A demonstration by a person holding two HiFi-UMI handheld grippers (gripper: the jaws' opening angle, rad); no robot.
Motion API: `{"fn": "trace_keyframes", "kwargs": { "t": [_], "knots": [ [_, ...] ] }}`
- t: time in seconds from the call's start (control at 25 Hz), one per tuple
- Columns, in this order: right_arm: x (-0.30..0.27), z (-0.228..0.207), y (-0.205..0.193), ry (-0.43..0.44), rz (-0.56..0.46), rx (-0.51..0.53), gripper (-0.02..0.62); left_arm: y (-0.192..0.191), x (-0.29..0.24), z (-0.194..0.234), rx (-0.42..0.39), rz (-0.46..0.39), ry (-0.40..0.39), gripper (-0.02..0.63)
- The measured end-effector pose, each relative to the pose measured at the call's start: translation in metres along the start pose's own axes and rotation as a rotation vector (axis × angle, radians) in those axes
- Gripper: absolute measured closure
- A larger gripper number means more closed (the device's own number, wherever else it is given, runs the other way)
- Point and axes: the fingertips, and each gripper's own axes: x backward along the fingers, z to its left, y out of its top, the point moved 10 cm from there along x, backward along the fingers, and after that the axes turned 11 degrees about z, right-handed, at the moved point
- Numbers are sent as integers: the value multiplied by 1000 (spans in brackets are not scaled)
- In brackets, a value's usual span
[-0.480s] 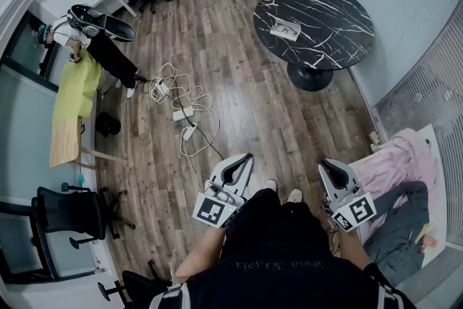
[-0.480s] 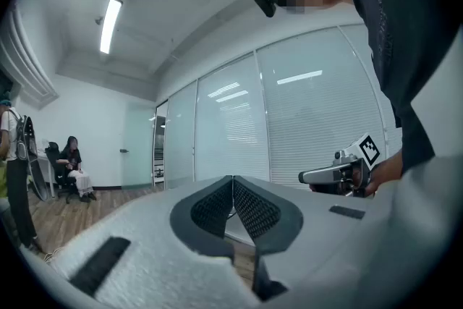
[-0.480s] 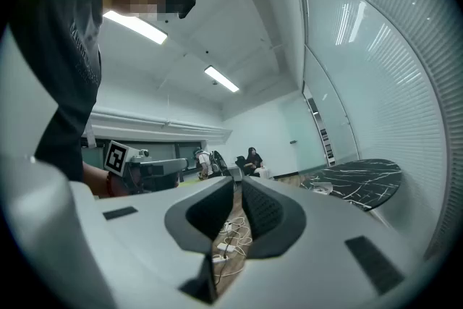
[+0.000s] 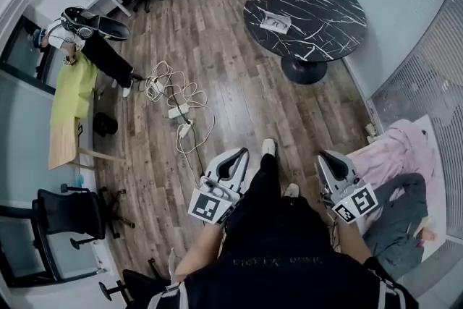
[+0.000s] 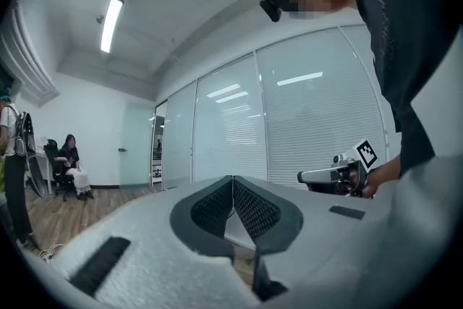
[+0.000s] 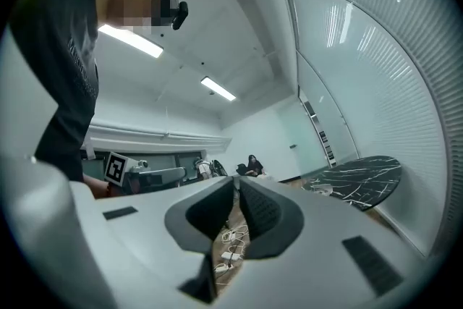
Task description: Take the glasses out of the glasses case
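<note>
A small pale glasses case [image 4: 275, 23] lies on a round black marble table [image 4: 325, 7] across the room; no glasses show. In the right gripper view the table [image 6: 358, 179] is far off at the right, with the case [image 6: 322, 188] a small pale shape on it. My left gripper [image 4: 235, 155] and right gripper [image 4: 329, 158] are held low by the person's hips, far from the table. In the left gripper view the left gripper [image 5: 233, 188] has its pads pressed together and empty. The right gripper [image 6: 236, 188] is likewise shut on nothing.
White cables and a power strip [image 4: 177, 111] sprawl on the wooden floor ahead at the left. A pink cloth [image 4: 401, 152] lies at the right by a glass wall. An office chair [image 4: 69, 213] and a yellow table [image 4: 72, 94] stand at the left, with people beyond.
The person has stepped forward, one foot now out ahead between the grippers. Both grippers stayed shut and low at the hips.
</note>
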Motion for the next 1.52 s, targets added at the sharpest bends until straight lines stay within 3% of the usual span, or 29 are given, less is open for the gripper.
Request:
{"fn": "trace_keyframes", "kwargs": {
  "t": [0.6, 1.24, 1.52],
  "knots": [
    [-60, -42, 11, -1, 61, -49, 557, -14, -61, 58, 59, 18, -45, 586],
    [-213, -89, 46, -31, 166, -66, 557, -18, -125, 220, 123, 2, -68, 586],
    [-246, -91, 56, -78, 171, -70, 557, -16, -138, 263, 158, -15, -112, 586]
  ]
}}
